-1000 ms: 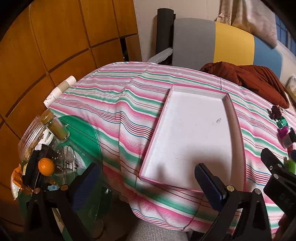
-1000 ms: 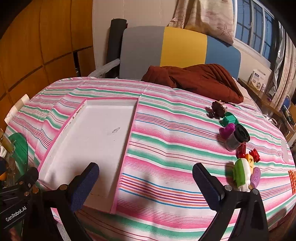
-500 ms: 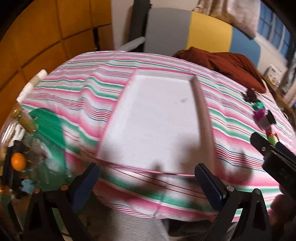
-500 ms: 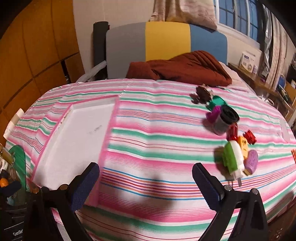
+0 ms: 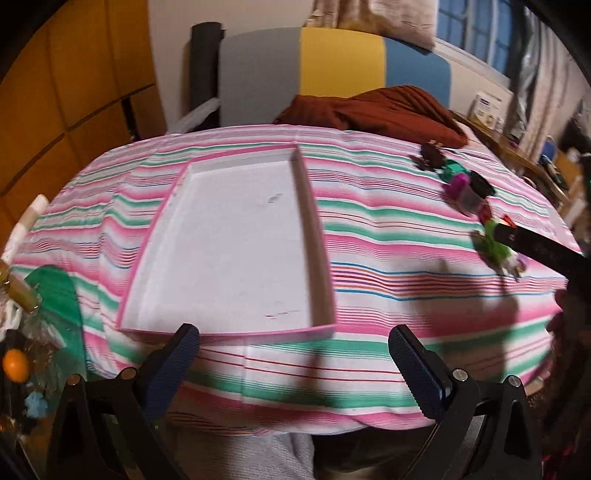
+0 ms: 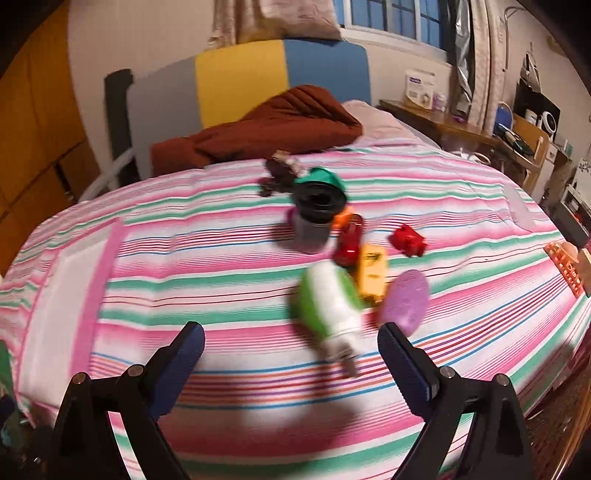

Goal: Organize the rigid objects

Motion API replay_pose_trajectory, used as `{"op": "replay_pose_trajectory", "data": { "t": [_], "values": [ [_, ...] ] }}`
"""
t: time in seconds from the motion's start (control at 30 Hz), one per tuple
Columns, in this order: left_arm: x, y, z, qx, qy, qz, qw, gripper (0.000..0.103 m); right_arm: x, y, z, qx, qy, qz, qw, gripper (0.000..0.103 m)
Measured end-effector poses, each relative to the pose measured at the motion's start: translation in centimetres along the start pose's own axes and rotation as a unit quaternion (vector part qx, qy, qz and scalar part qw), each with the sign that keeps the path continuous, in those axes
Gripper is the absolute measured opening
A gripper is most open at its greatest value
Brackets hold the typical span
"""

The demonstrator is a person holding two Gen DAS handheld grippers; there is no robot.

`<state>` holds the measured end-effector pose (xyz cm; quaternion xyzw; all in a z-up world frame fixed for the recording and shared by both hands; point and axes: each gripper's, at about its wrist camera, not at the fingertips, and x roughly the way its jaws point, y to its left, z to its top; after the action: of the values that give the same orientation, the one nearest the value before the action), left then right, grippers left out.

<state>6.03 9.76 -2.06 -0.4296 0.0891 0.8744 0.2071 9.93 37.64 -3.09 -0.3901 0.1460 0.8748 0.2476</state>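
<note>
Pink-rimmed rectangular tray (image 5: 229,236) lies flat on striped cloth (image 5: 369,236).

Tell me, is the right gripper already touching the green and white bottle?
Apart. In the right wrist view the right gripper has open jaws, and striped cloth shows between both pads and the green and white bottle.

A home bedroom. A bed (image 6: 369,221) under a striped cover, with a padded headboard (image 6: 240,81) and a rumpled blanket (image 6: 273,129), fills the room; a curtained window (image 6: 399,14), wooden wardrobe panels (image 5: 74,85) and a cluttered side desk (image 6: 461,129) surround it.
</note>
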Motion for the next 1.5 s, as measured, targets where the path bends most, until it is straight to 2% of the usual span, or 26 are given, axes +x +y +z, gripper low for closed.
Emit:
{"op": "replay_pose_trajectory", "data": {
  "t": [0.1,0.2,0.4,0.5,0.57,0.63,0.73,0.8,0.83,0.87,0.93,1.0,1.07,1.2,1.37,1.5],
  "values": [
    [0.0,-0.2,-0.2,-0.006,0.010,-0.050,0.9987,0.103,1.7,-1.3,0.5,0.004,0.018,-0.006,1.000,0.096],
    [0.1,-0.3,-0.4,-0.015,0.018,-0.079,0.9966,0.103,3.9,-1.5,1.0,-0.004,0.039,-0.014,0.999,0.095],
    [-0.1,-1.1,-0.5,-0.005,0.014,-0.082,0.9965,0.103,4.6,1.4,0.6,-0.052,0.047,0.012,0.997,0.095],
    [-0.1,-1.3,-0.5,0.001,0.018,-0.089,0.9958,0.103,3.5,2.6,0.5,-0.077,0.039,0.055,0.995,0.093],
    [0.2,-1.4,-0.5,0.004,0.024,-0.095,0.9952,0.103,2.2,1.8,1.1,-0.056,0.033,0.075,0.995,0.091],
    [0.3,-1.7,-0.5,0.011,0.026,-0.097,0.9949,0.103,1.4,-0.1,2.1,-0.014,0.022,0.064,0.998,0.091],
    [0.3,-2.5,-0.4,0.026,0.028,-0.091,0.9952,0.103,1.2,-5.1,3.7,0.073,0.049,-0.014,0.996,0.091],
    [0.5,-2.9,-0.3,0.032,0.028,-0.090,0.9950,0.103,2.1,-8.1,4.1,0.119,0.079,-0.027,0.989,0.083],
    [0.5,-3.1,-0.3,0.034,0.028,-0.090,0.9950,0.103,2.6,-9.4,4.1,0.135,0.093,-0.029,0.986,0.071],
    [0.6,-3.2,-0.2,0.036,0.027,-0.090,0.9949,0.103,3.4,-10.7,4.1,0.147,0.114,-0.040,0.982,0.065],
    [0.7,-3.6,0.0,0.041,0.027,-0.090,0.9947,0.103,4.5,-11.8,3.9,0.147,0.135,-0.045,0.979,0.063],
    [0.8,-4.0,0.4,0.048,0.025,-0.088,0.9946,0.103,5.4,-12.1,4.0,0.144,0.152,-0.042,0.977,0.056],
    [1.0,-4.6,0.7,0.058,0.026,-0.088,0.9941,0.103,6.7,-12.0,3.7,0.142,0.173,-0.021,0.975,0.055],
    [1.2,-5.5,1.5,0.063,0.022,-0.090,0.9938,0.103,7.7,-11.5,3.3,0.139,0.180,0.000,0.974,0.054],
    [2.5,-7.9,2.9,0.059,0.017,-0.116,0.9913,0.103,7.6,-11.3,3.2,0.128,0.181,0.001,0.975,0.049],
    [4.5,-10.8,4.5,0.058,0.025,-0.166,0.9841,0.103,6.9,-11.8,2.9,0.139,0.175,0.007,0.975,0.047]
  ]
}}
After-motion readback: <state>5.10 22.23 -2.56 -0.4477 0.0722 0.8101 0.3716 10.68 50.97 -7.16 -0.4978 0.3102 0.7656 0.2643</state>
